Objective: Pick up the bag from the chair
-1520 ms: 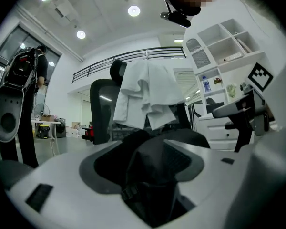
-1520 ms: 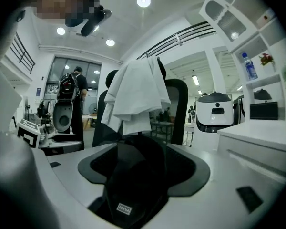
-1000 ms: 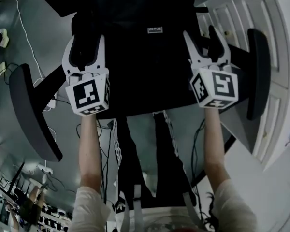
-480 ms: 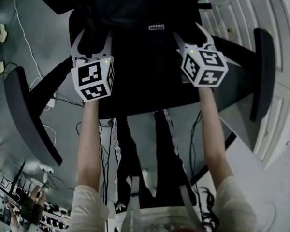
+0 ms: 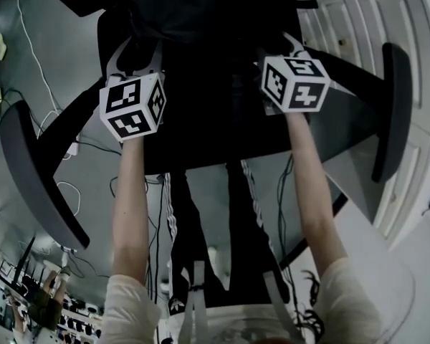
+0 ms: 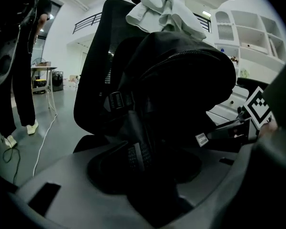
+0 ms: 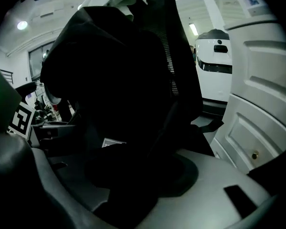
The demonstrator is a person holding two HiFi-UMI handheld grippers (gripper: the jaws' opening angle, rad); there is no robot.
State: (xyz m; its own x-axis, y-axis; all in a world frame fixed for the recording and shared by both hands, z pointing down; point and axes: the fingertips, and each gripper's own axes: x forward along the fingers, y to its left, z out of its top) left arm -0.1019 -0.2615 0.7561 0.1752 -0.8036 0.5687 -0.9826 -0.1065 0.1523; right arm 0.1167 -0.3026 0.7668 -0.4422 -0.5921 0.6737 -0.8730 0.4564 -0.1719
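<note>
**Both grippers at the bag on the chair**

The black fabric backpack (image 6: 181, 80) stands upright on the seat of the black mesh-backed office chair (image 6: 93, 75), against its backrest. The left gripper (image 5: 136, 49) and the right gripper (image 5: 279, 49) flank it. Their jaws have just been closing but are still parted, with dark bag fabric between them, unclamped.

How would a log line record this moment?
step: grasp | object: black fabric backpack on black office chair | left gripper: jaws just closing, strap between | right gripper: jaws just closing, backpack between
</note>
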